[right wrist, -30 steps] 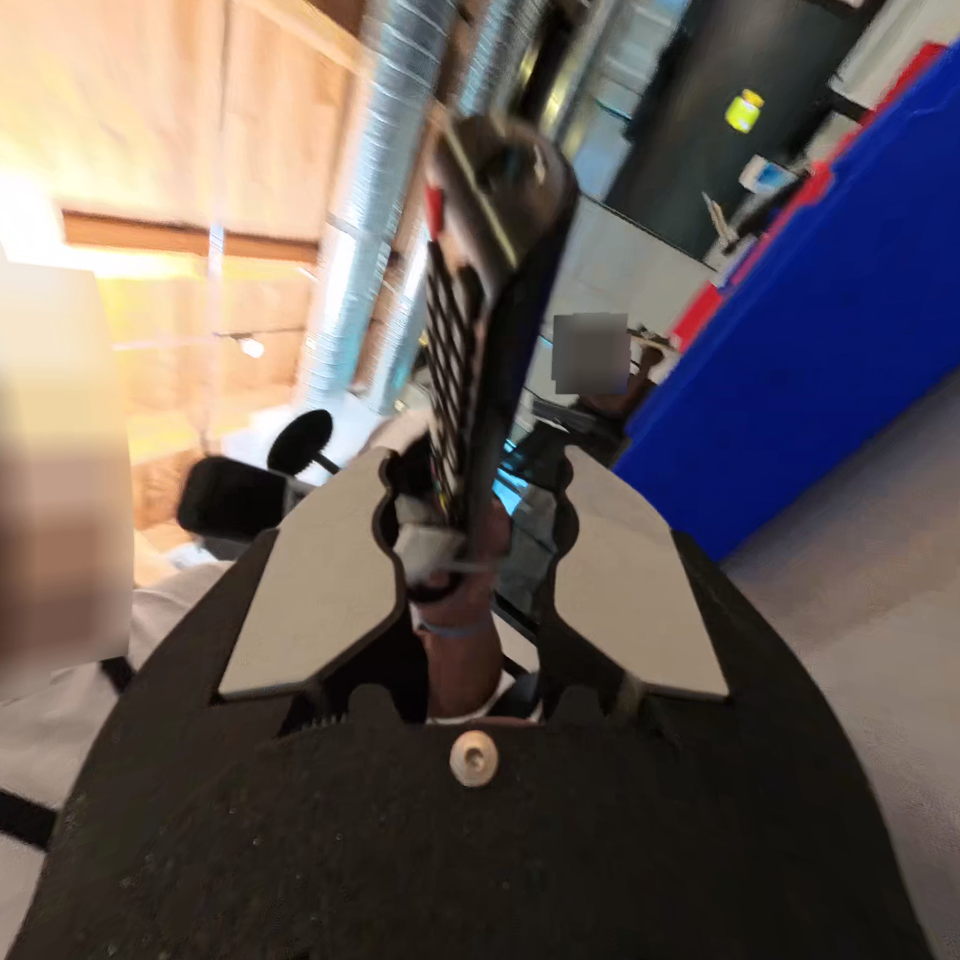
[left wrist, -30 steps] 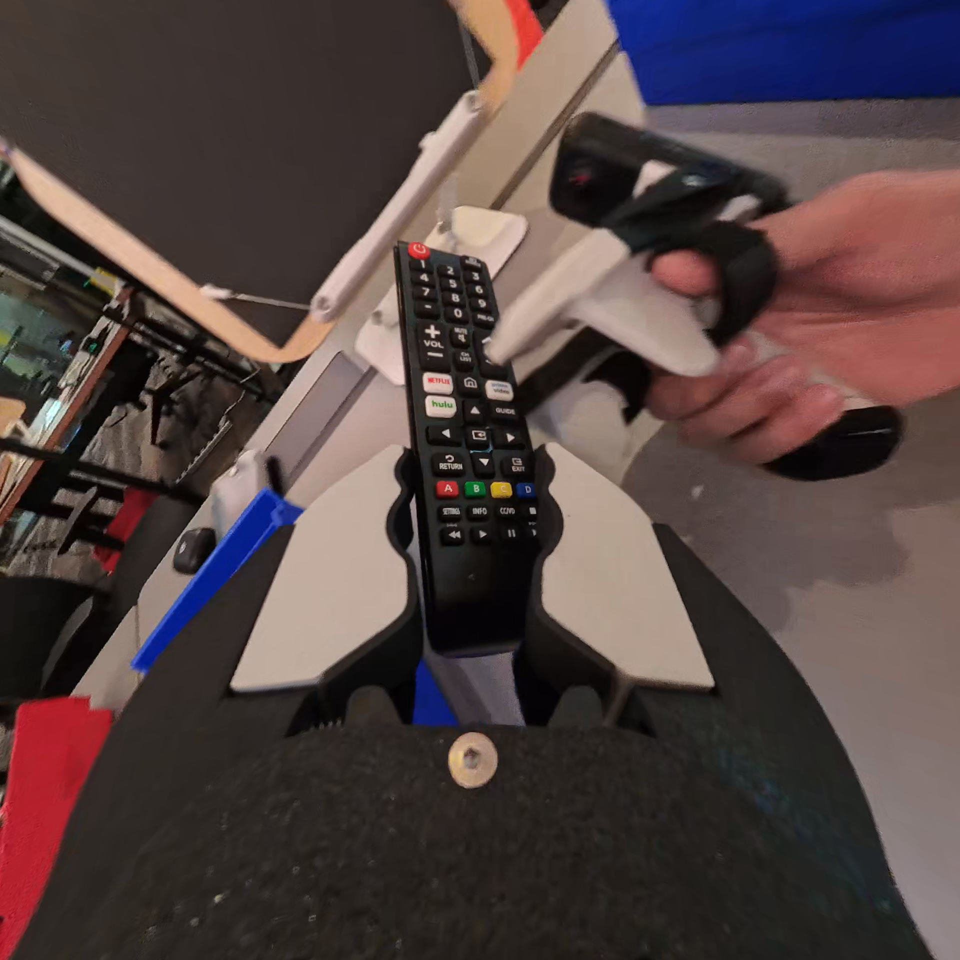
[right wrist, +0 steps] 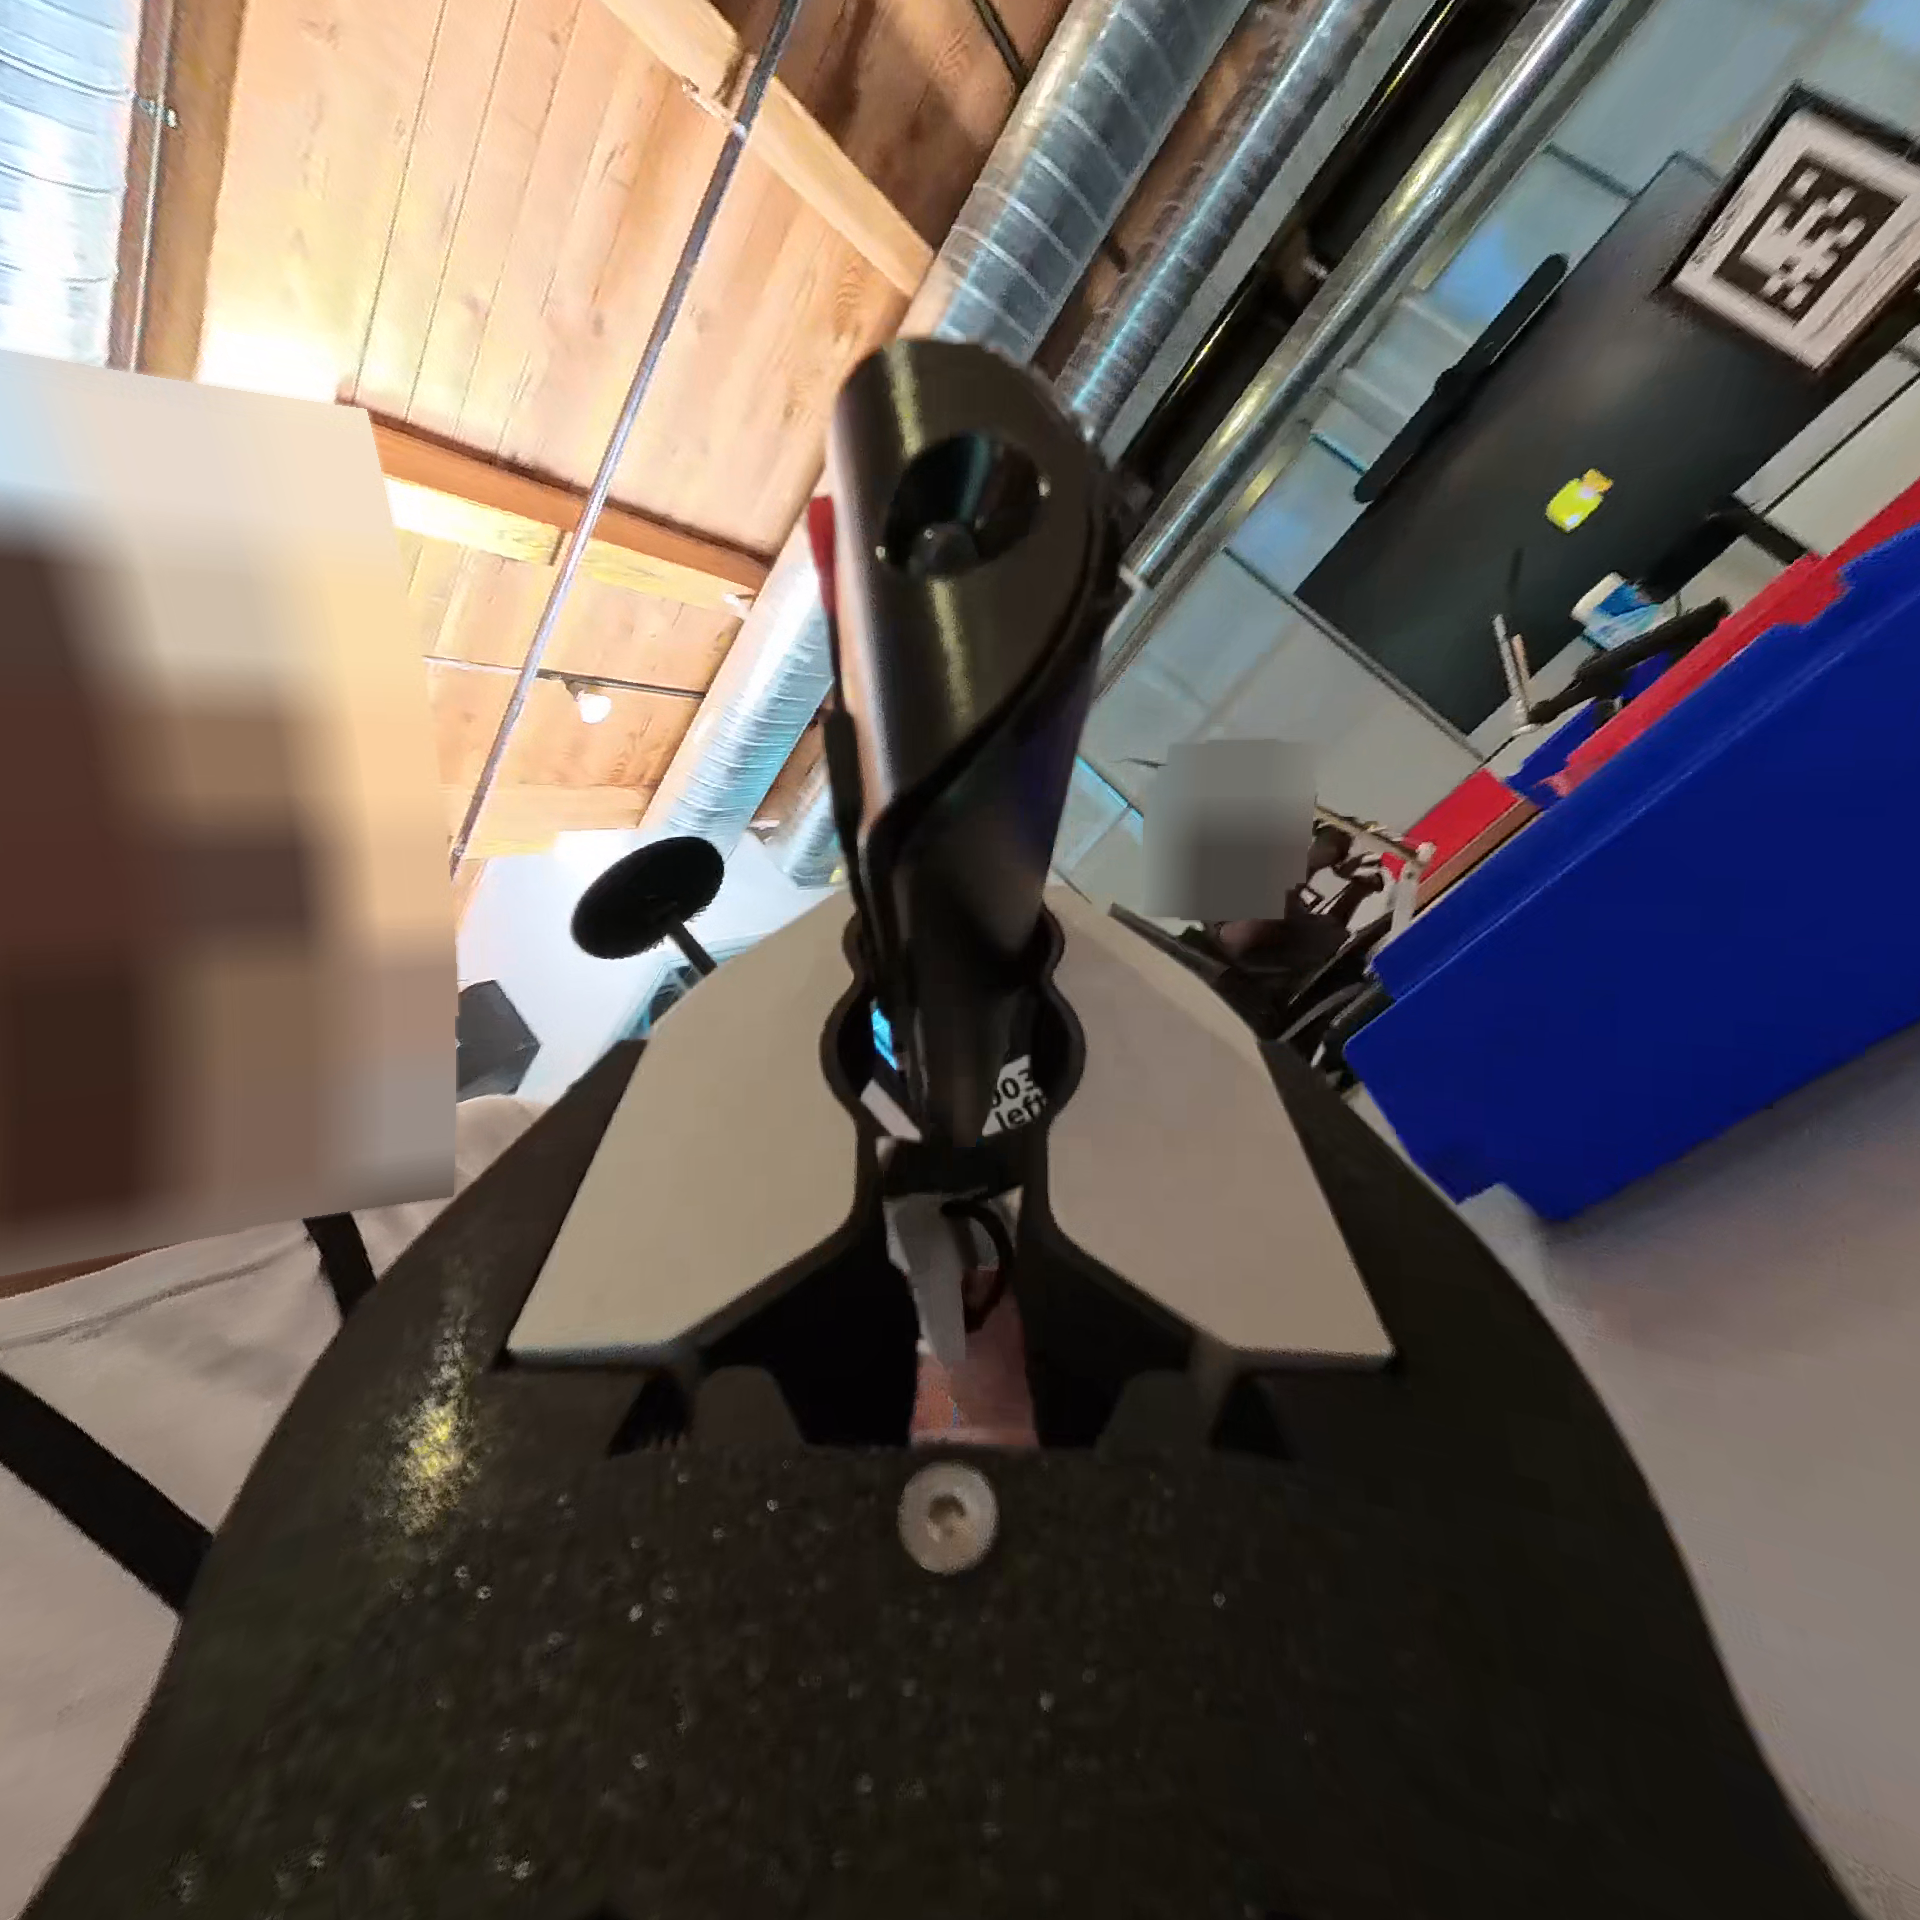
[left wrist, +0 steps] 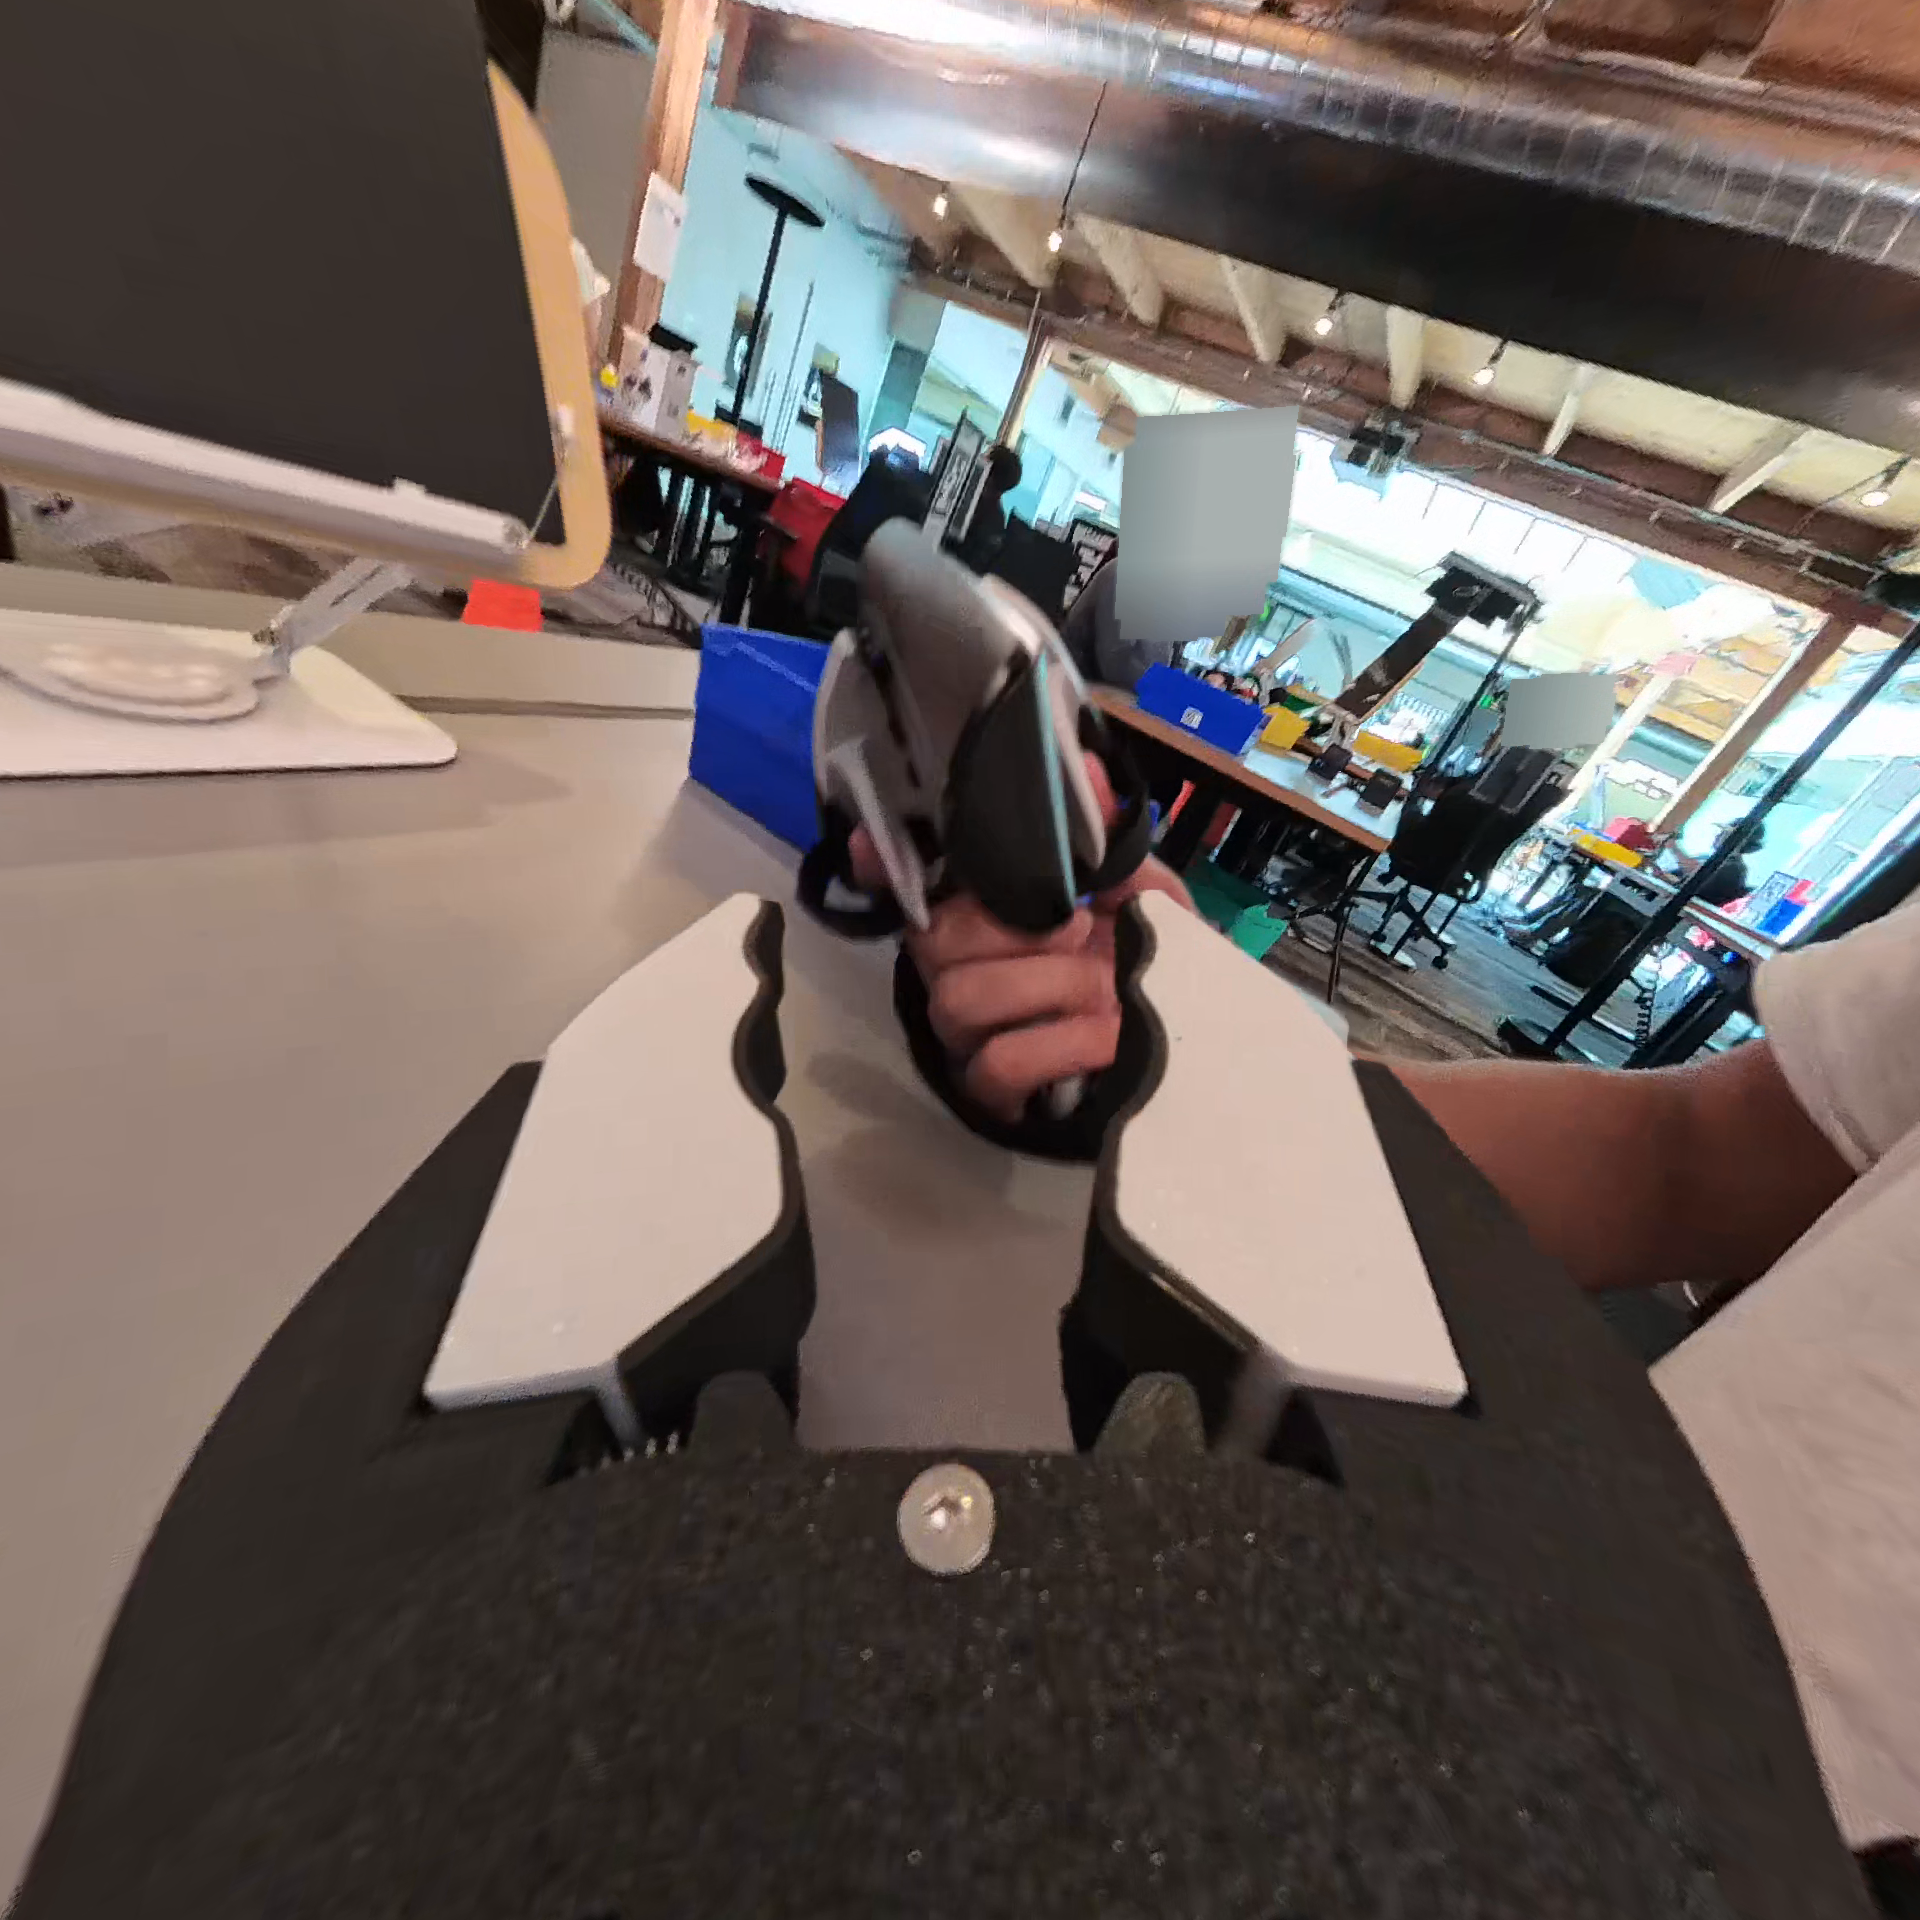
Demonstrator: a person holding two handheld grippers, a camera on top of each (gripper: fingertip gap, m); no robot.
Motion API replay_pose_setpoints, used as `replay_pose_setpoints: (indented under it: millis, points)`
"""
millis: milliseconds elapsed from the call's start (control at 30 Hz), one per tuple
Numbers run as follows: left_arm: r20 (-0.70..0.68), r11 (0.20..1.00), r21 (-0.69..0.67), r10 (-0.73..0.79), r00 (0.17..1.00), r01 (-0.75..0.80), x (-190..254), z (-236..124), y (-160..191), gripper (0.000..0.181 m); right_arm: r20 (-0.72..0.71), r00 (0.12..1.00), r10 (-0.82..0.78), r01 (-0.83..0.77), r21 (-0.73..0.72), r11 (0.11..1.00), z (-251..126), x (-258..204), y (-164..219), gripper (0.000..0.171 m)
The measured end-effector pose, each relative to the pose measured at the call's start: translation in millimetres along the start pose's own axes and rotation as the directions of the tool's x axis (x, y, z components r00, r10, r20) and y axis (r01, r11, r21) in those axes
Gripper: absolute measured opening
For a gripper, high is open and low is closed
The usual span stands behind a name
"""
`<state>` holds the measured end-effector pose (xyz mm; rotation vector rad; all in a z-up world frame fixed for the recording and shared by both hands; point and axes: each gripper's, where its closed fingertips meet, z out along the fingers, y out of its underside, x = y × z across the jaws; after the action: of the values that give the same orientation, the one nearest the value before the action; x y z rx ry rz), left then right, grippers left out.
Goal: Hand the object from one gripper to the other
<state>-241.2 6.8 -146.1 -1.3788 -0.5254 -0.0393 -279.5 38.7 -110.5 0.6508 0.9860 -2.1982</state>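
The black remote (right wrist: 956,623) stands up out of my right gripper (right wrist: 951,945), which is shut on its lower end; its top end faces the camera. My left gripper (left wrist: 945,925) is open and empty, fingers wide apart above the grey table (left wrist: 260,1039). Through that gap, the left wrist view shows the right gripper (left wrist: 914,748) in a person's hand (left wrist: 1018,1018), holding the remote's dark body (left wrist: 1013,821) edge-on, slightly blurred. A small part of the left gripper (right wrist: 935,1299) shows behind the right fingers.
A white stand base (left wrist: 208,727) with a dark wood-edged panel (left wrist: 260,260) sits at the table's far left. A blue bin (left wrist: 758,727) stands behind the grippers. Large blue and red bins (right wrist: 1662,987) line the right side. A person's forearm (left wrist: 1610,1174) reaches in from the right. The left gripper's tips are roughly 7 cm from the right gripper's.
The left gripper held the remote and has opened and let it go. The right gripper was open around it and is now shut on it. The left view has swung level.
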Motion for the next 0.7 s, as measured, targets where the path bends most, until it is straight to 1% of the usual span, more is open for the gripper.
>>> replay_pose_setpoints:
  millis: [67, 100, 167, 233, 300, 400, 433, 533, 600, 633, 667, 700]
  points:
    - [-0.011, 0.998, 0.054, 0.014, 1.0, -0.013, 9.1, -2.5, -8.0, 0.057, 0.011, 1.0, 0.015, -0.014, -0.037, 0.999, 7.0, 1.9, 15.7, 0.025]
    - [-0.02, 0.999, 0.05, 0.022, 1.0, -0.021, 12.0, -2.9, -6.9, 0.052, 0.01, 1.0, 0.02, -0.019, -0.055, 0.998, 9.3, 4.2, 22.9, 0.025]
    - [-0.011, 0.999, -0.012, 0.033, 0.999, -0.033, 10.2, -3.5, 3.0, 0.033, 0.001, 1.0, 0.02, -0.02, -0.084, 0.996, 12.3, 9.6, 34.9, 0.026]
    - [-0.007, 1.0, -0.03, 0.001, 1.0, -0.001, 4.5, -6.8, 4.3, 0.031, -0.012, 1.0, 0.019, -0.02, -0.079, 0.997, 12.1, 15.2, 36.9, 0.026]
    - [0.001, 0.998, -0.037, -0.055, 0.998, 0.055, -4.0, -10.3, 4.0, 0.028, -0.038, 0.999, 0.016, -0.02, -0.111, 0.994, 11.0, 21.3, 39.6, 0.027]
    - [0.017, 0.995, -0.038, -0.091, 0.996, 0.092, -17.1, -16.2, 3.3, 0.025, -0.147, 0.988, -0.049, 0.021, -0.187, 0.982, 6.0, 35.7, 43.8, 0.033]
    - [0.032, 0.997, -0.044, -0.068, 0.997, 0.07, -20.6, -18.3, 2.5, 0.024, -0.182, 0.98, -0.077, 0.039, -0.202, 0.979, 3.5, 40.0, 42.2, 0.04]
    - [0.069, 0.995, -0.079, 0.067, 0.995, -0.061, -26.2, -25.1, -1.8, 0.024, -0.29, 0.949, -0.127, 0.063, -0.218, 0.974, -7.7, 54.8, 31.6, 0.06]
    - [0.091, 0.983, -0.096, 0.168, 0.982, -0.159, -27.1, -29.9, -7.2, 0.024, -0.335, 0.936, -0.111, 0.036, -0.223, 0.974, -16.8, 62.7, 25.4, 0.068]
    - [0.107, 0.967, -0.114, 0.242, 0.964, -0.23, -26.8, -31.7, -9.7, 0.024, -0.34, 0.937, -0.076, -0.006, -0.234, 0.972, -20.4, 64.2, 25.2, 0.071]
    - [0.121, 0.938, -0.141, 0.333, 0.935, -0.316, -25.3, -33.0, -11.4, 0.024, -0.329, 0.944, -0.016, -0.079, -0.273, 0.959, -23.3, 62.9, 31.2, 0.073]
    - [0.134, 0.895, -0.173, 0.434, 0.891, -0.411, -22.9, -33.6, -12.9, 0.024, -0.305, 0.95, 0.064, -0.17, -0.336, 0.926, -26.1, 58.3, 42.0, 0.078]
